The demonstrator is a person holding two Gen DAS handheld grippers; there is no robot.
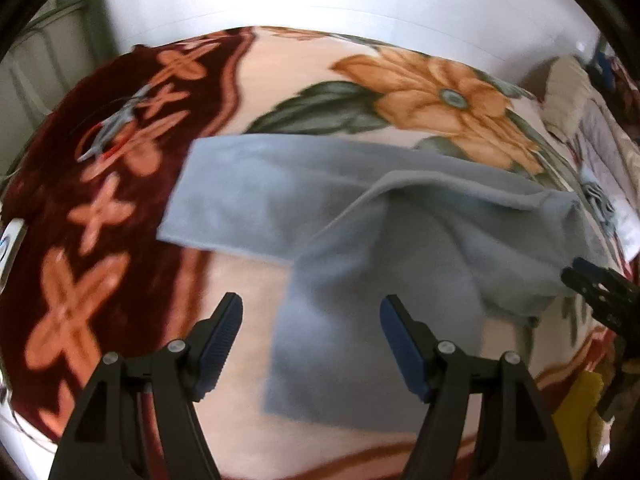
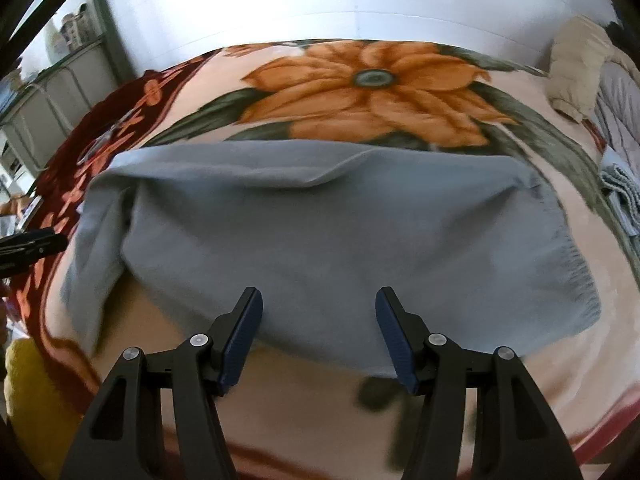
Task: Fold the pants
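Both claws apart and empty, left gripper and right gripper low in frame, grey pants lying mid-frame, partly folded, on floral blanket.

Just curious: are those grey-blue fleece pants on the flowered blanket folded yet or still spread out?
Partly folded: the grey-blue fleece pants lie doubled over, one leg still sticking out sideways.
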